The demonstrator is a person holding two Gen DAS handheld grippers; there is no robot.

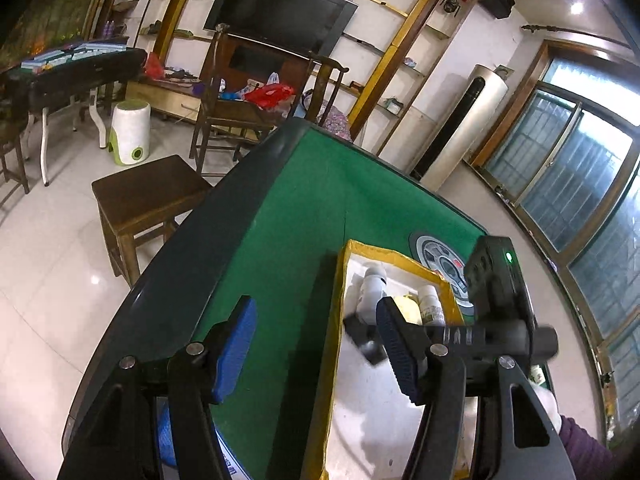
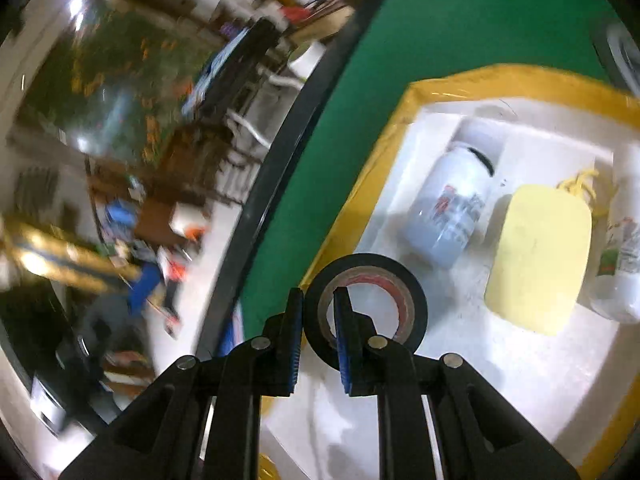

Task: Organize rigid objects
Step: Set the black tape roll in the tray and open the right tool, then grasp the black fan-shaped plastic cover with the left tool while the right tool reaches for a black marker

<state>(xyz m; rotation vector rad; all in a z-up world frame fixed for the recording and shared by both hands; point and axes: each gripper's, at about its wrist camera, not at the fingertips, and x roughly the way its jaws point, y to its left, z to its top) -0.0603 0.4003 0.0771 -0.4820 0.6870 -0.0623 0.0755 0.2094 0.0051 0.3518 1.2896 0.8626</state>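
Roll of black tape, lower centre of right wrist view: pinched through its wall by the right gripper, one finger outside the ring, one inside the core. Roll hangs over the near left corner of a white foam box with yellow taped rim. Inside the box, upper right of frame: white bottle on its side, pale yellow block just beside it, second bottle at right edge.

Left gripper, left wrist view: jaws apart, nothing between; one blue pad over green felt, the other over the box.

Surface: green felt table with dark rim, round emblem beyond the box. Room: wooden stool at left, black television top centre, shelving, tall white floor unit, windows at right, pale glossy tiles
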